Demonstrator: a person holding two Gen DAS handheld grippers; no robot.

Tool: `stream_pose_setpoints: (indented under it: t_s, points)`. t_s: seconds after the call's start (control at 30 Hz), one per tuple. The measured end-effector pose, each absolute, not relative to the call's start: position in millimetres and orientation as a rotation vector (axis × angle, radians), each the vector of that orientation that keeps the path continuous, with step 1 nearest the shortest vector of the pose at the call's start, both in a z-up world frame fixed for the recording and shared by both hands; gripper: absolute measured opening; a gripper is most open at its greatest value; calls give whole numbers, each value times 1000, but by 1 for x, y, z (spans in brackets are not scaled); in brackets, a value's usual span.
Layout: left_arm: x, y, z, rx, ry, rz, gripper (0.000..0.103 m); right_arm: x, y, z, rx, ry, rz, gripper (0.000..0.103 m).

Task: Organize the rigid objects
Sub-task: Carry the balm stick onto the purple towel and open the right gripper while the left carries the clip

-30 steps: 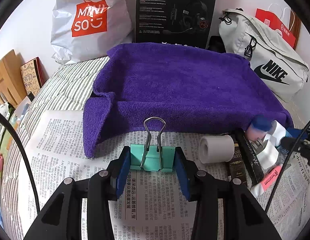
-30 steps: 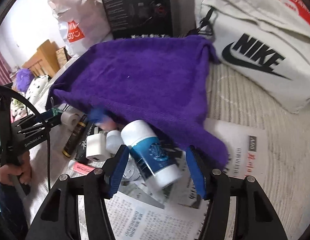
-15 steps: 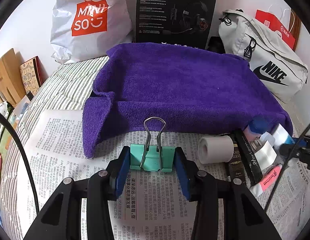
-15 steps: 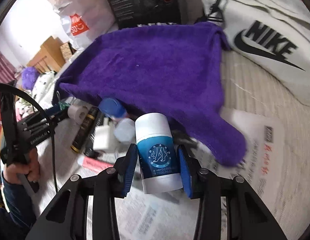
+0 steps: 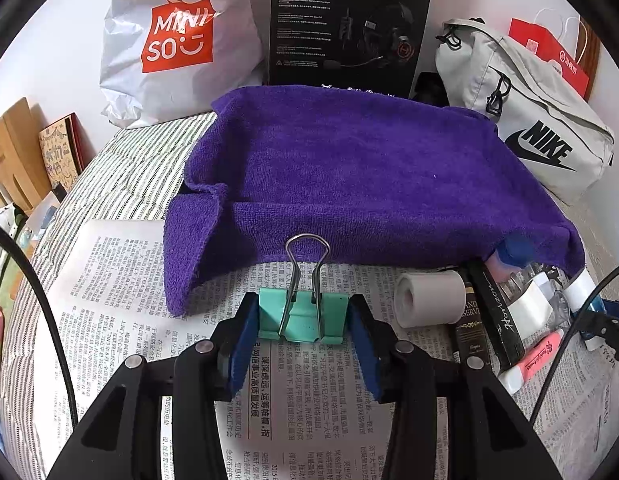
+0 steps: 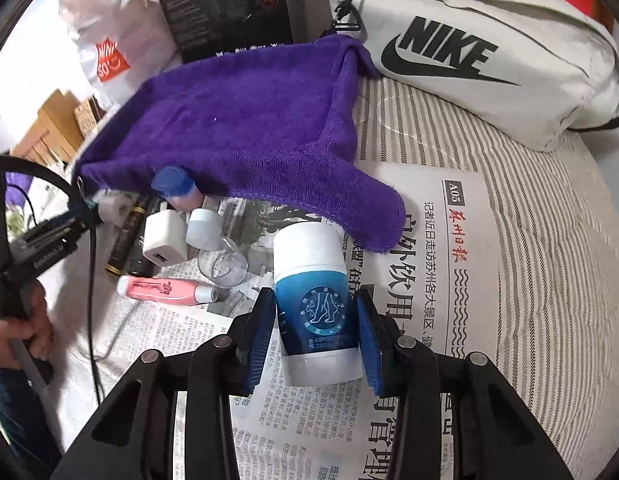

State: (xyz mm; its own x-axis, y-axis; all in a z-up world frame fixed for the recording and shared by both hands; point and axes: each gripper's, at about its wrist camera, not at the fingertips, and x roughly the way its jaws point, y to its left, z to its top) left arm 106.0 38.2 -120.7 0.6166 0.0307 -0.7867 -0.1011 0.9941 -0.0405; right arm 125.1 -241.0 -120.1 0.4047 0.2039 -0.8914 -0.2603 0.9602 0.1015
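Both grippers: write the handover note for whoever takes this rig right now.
Left gripper: shut on the green binder clip, over the newspaper.
Right gripper: shut on the blue-and-white bottle, by the purple towel.
Loose at the towel's edge: tape roll, white charger, pink tube, clear cup, dark tubes.
Done: two items gripped. Left: place both, then sort the rest.

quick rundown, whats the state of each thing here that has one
left gripper: shut on the green binder clip
right gripper: shut on the blue and white bottle
purple towel: spread out, corners drooping
pink highlighter: capped, lying flat
tape roll: on its side
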Motion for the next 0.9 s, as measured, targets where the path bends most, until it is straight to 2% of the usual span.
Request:
stream_pose_setpoints:
  t_s: [0.13, 0.3, 0.33, 0.37, 0.4, 0.43, 0.47, 0.5, 0.6, 0.67, 0.9]
  points:
    - [106, 38, -121, -84, 903, 76, 42, 120, -233, -125, -158, 1099, 266, 40]
    - [106, 38, -121, -83, 903, 76, 42, 115, -238, -125, -145, 1053, 264, 44]
    - [106, 38, -121, -83, 903, 76, 42, 114, -240, -126, -147, 1034, 254, 51]
    - [106, 38, -121, -83, 903, 76, 42, 114, -243, -127, -143, 1016, 214, 68]
    - [106, 38, -121, -83, 903, 77, 42, 114, -247, -129, -131, 1003, 176, 76]
    - [106, 38, -121, -81, 903, 77, 42, 114, -254, -133, -84, 990, 166, 83]
    - [106, 38, -121, -80, 903, 78, 42, 113, -256, -133, -72, 976, 172, 85]
    - [106, 38, -121, -81, 903, 77, 42, 112, -254, -132, -85, 967, 170, 84]
    - [106, 38, -121, -80, 903, 78, 42, 107, -246, -128, -90, 942, 198, 65]
    - [107, 37, -121, -76, 905, 79, 42, 107, -237, -124, -106, 946, 240, 37]
    - [106, 37, -121, -82, 903, 76, 42, 105, -233, -123, -115, 930, 263, 36]
